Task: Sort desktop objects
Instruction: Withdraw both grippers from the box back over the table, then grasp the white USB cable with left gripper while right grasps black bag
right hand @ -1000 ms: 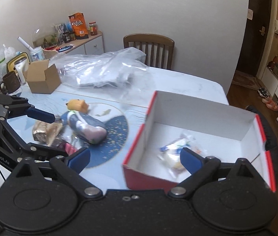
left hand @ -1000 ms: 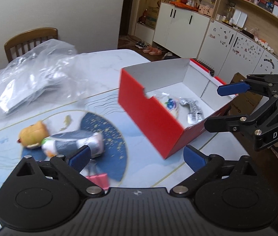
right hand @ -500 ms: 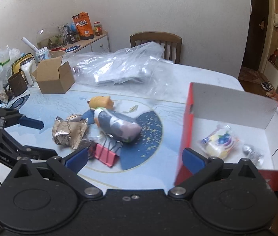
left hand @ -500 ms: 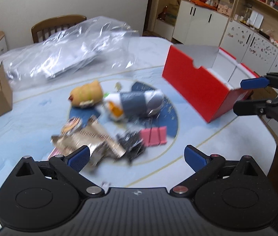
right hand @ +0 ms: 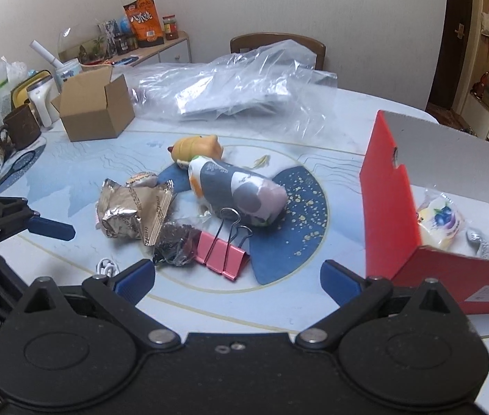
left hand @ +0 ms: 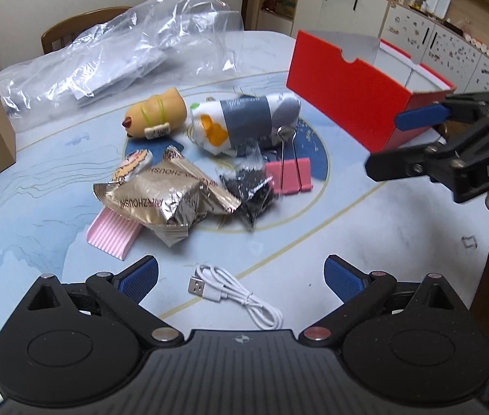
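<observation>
Fingers of my left gripper (left hand: 241, 278) and right gripper (right hand: 237, 278) stood wide apart, holding nothing; the pink binder clip (right hand: 223, 255) lay near the red box (right hand: 387, 204), white cable (left hand: 235, 292) below my left fingers.

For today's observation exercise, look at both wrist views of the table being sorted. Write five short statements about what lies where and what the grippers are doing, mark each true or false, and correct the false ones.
1. The left gripper holds the white USB cable. False: both it and the right gripper are open and empty; the cable lies on the table.
2. The red box already holds a snack packet. True.
3. The pink binder clip is inside the red box. False: it lies on the table mat.
4. A gold foil packet partly covers a pink ribbed piece. True.
5. The cardboard box is closed. False: its flaps are open.
</observation>
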Demonstrator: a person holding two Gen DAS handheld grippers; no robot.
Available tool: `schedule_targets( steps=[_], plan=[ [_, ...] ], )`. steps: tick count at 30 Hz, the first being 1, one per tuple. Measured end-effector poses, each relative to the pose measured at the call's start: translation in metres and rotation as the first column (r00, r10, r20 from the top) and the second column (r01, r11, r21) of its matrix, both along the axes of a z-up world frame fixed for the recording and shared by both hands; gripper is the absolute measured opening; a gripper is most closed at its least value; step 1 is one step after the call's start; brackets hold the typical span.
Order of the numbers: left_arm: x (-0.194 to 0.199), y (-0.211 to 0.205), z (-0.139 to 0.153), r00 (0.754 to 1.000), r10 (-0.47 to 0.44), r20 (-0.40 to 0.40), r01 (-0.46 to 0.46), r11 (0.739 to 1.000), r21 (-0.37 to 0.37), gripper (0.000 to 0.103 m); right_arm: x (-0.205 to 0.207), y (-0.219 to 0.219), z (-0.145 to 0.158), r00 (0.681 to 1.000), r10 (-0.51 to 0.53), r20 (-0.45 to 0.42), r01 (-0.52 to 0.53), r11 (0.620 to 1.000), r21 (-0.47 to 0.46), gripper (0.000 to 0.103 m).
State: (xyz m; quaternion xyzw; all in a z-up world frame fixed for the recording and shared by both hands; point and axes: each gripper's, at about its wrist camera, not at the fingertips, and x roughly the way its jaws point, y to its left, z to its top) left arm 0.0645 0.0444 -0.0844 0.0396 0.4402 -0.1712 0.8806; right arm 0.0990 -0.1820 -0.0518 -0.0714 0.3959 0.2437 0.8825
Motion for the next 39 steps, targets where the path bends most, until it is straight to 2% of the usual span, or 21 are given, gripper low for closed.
schedule_targets(
  steps=[8, 14, 19, 21, 26, 32, 37, 39],
  plan=[
    [-0.002, -0.008, -0.019, 1.0, -0.023, -0.004, 0.023, 0.998, 0.053, 0.103, 0.011, 0.021, -0.031, 0.999, -0.01, -0.032, 0.009, 0.999, -0.049, 0.097],
    [-0.005, -0.011, -0.025, 1.0, -0.022, 0.002, 0.022, 0.996, 0.085, 0.103, 0.014, 0.031, -0.029, 0.999, -0.002, -0.033, 0.002, 1.0, -0.018, 0.095],
    [-0.006, -0.014, -0.028, 1.0, -0.021, 0.003, 0.021, 0.995, 0.101, 0.102, 0.016, 0.043, -0.027, 0.999, -0.003, -0.045, 0.004, 1.0, 0.008, 0.083],
    [-0.006, -0.015, -0.029, 1.0, -0.025, 0.006, 0.024, 0.994, 0.11, 0.102, 0.017, 0.048, -0.03, 0.998, 0.006, -0.057, -0.005, 1.0, 0.008, 0.081],
    [-0.005, -0.02, -0.033, 0.999, -0.041, 0.008, 0.04, 0.992, 0.122, 0.101, 0.021, 0.063, -0.036, 0.997, 0.038, -0.072, -0.039, 0.999, -0.008, 0.067],
    [-0.005, -0.02, -0.034, 0.999, -0.042, -0.002, 0.042, 0.992, 0.117, 0.084, 0.027, 0.07, -0.041, 0.994, 0.035, -0.102, -0.036, 0.999, -0.01, 0.058],
    [-0.005, -0.017, -0.033, 0.999, -0.037, -0.003, 0.037, 0.994, 0.108, 0.08, 0.031, 0.073, -0.044, 0.993, 0.028, -0.118, -0.029, 1.0, -0.007, 0.052],
    [-0.005, -0.016, -0.032, 0.999, -0.035, 0.0, 0.035, 0.994, 0.106, 0.075, 0.032, 0.074, -0.045, 0.992, 0.025, -0.124, -0.027, 1.0, -0.008, 0.047]
  ],
)
